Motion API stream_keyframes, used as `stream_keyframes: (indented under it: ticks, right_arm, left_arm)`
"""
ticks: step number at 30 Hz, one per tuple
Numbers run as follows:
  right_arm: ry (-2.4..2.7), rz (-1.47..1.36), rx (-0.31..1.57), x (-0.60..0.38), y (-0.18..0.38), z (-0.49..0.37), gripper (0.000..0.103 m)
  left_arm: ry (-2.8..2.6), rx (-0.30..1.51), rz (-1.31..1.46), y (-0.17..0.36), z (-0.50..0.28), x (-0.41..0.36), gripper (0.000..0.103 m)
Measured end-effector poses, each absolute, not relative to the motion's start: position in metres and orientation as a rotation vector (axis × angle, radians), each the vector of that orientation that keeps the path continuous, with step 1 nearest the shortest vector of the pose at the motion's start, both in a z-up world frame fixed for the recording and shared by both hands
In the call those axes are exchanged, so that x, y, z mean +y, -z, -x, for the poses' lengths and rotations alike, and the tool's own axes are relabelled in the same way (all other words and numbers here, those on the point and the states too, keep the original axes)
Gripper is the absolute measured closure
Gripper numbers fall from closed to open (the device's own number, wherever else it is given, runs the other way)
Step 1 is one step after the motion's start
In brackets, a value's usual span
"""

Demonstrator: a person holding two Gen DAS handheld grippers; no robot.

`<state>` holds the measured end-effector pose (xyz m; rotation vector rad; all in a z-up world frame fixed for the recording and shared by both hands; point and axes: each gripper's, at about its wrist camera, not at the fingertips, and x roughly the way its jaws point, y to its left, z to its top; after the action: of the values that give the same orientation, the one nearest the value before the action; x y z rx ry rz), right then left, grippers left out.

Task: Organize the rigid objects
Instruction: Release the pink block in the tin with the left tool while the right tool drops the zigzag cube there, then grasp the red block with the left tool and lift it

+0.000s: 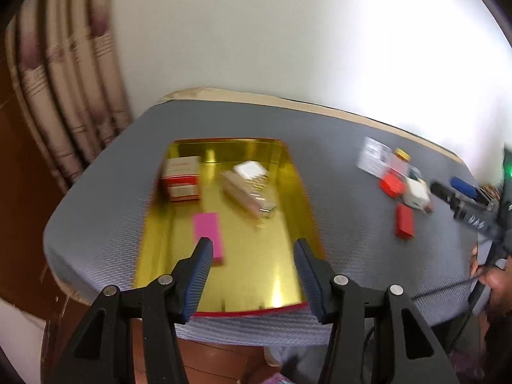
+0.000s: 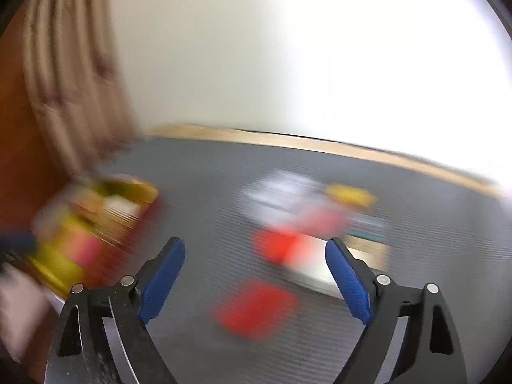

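A gold tray with a red rim (image 1: 256, 272) lies on the grey mat and holds a red-and-white box (image 1: 182, 177), a pink box (image 1: 208, 230) and a tan-and-white pack (image 1: 249, 188). My left gripper (image 1: 252, 246) hangs open above the tray's near half, with nothing between its pads. To the right on the mat lie a red box (image 1: 404, 220), an orange-red box (image 1: 392, 184), a white box (image 1: 416, 193), a white card (image 1: 372, 156) and a yellow-capped item (image 1: 402, 154). The blurred right wrist view shows my right gripper (image 2: 256, 246) wide open above the red box (image 2: 256, 308), holding nothing.
The grey mat (image 1: 336, 147) covers a table against a white wall. A striped curtain (image 1: 70, 96) hangs at the left, past the table's corner. A person's hand (image 1: 492, 281) and a cable are at the right edge. The tray (image 2: 64, 256) is a blur at the left.
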<state>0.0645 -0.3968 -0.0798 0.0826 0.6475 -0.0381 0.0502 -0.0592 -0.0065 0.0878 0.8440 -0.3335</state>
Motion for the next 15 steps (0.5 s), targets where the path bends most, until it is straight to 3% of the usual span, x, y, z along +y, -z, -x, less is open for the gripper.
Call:
stream_keyframes:
  ticks: [5,15]
  right_arm:
    - [0.341,-0.008,0.782,-0.493,0.125,-0.022,0.014]
    - [0.364,-0.310,0.879,-0.563,0.161,-0.014,0.000]
  left_arm:
    - [0.478,0.877,-0.164,0.006,-0.029,-0.108,0.049]
    - [0.667,0.937,-0.330,0.022,-0.034,-0.238,0.049]
